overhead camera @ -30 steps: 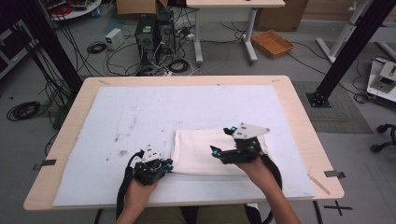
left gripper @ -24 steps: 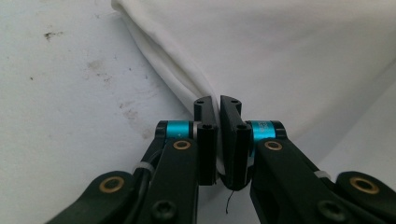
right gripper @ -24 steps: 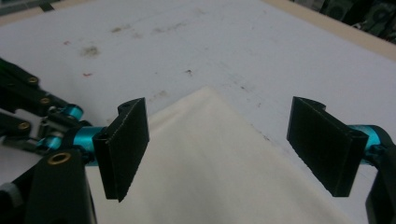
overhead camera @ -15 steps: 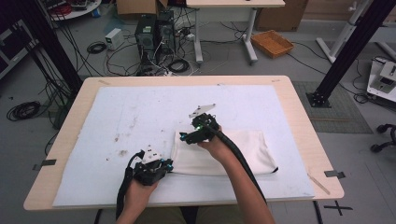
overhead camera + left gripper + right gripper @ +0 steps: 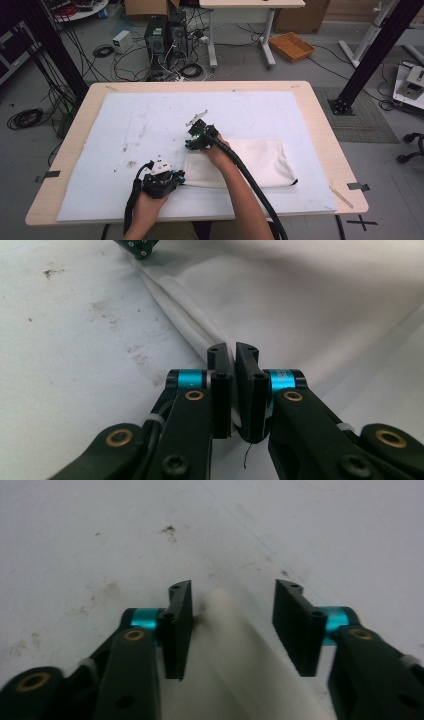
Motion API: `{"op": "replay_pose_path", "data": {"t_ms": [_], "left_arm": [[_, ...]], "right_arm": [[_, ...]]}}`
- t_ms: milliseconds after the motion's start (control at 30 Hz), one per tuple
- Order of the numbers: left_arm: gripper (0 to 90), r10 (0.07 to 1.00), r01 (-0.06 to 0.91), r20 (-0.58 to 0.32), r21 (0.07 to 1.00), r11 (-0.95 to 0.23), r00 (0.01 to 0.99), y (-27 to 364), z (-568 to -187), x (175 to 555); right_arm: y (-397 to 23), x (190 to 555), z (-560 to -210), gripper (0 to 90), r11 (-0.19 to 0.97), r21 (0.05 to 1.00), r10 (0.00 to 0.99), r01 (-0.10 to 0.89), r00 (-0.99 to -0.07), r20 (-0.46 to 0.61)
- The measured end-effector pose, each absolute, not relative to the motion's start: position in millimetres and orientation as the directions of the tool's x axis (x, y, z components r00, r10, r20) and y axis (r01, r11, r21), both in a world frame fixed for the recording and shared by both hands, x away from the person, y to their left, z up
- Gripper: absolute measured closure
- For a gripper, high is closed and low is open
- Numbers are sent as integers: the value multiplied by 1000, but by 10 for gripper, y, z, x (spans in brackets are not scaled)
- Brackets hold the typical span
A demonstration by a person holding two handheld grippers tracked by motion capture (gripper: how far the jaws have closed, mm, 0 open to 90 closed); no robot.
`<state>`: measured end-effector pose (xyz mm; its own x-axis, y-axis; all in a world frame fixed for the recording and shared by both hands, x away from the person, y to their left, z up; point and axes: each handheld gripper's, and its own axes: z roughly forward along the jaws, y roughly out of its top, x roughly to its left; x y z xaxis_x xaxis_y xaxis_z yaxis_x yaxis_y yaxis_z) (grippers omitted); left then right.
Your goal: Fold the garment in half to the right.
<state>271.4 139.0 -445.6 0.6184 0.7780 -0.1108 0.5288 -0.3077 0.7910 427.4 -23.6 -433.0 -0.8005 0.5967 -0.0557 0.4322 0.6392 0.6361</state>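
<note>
High view: we see the folded white cloth (image 5: 240, 162) lying on the pale, stained mat (image 5: 150, 125) that covers the wooden table (image 5: 320, 115). A second ago the right gripper (image 5: 192, 142) stood at the cloth's far right corner; it now sits at the far left corner, the forearm crossing the fabric. The left gripper (image 5: 176, 176) rests at the near left corner, as it did then.

Left gripper view: its jaws stand pressed together on the cloth's folded edge (image 5: 200, 335), a thin layer of fabric pinched between them.

Right gripper view: we find the rounded corner of the cloth (image 5: 225, 615) between the two jaws, which have just been closing. One pad (image 5: 180, 625) touches or nearly touches the fabric; the other (image 5: 295, 625) stands apart, so nothing is gripped yet.

Reading: with the left side about to be held at both corners, we judge the next fold or lift ready once the right jaws meet.
</note>
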Motion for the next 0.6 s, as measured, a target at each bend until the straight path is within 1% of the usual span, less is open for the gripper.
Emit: {"op": "replay_pose_path", "data": {"t_ms": [100, 133, 200, 300, 433, 500, 600], "left_arm": [[851, 778, 533, -110, 786, -312, 619, 1393, -4457, 2716], [852, 778, 537, -116, 785, -309, 617, 1399, -4455, 2720], [853, 778, 540, -119, 784, -308, 617, 1402, -4455, 2722], [854, 775, 542, -126, 783, -306, 620, 1409, -4453, 2728], [855, 776, 542, -143, 791, -284, 615, 1443, -4428, 2728], [855, 766, 529, -166, 809, -255, 621, 1494, -4374, 2705], [855, 742, 497, -197, 843, -205, 641, 1520, -4285, 2681]], "right_arm": [[-197, 4252, -4353, 779, 663, 635, 556, 397, -829, -61], [-172, 4231, -4361, 840, 683, 635, 528, 360, -844, -89], [-171, 4225, -4358, 849, 689, 631, 525, 356, -846, -96], [-196, 4236, -4350, 868, 692, 630, 510, 354, -857, -79], [-209, 4227, -4316, 874, 681, 644, 510, 349, -857, -75], [-233, 4202, -4233, 874, 643, 693, 507, 326, -860, -66], [-291, 4168, -4115, 874, 615, 727, 503, 304, -862, -65]]}}
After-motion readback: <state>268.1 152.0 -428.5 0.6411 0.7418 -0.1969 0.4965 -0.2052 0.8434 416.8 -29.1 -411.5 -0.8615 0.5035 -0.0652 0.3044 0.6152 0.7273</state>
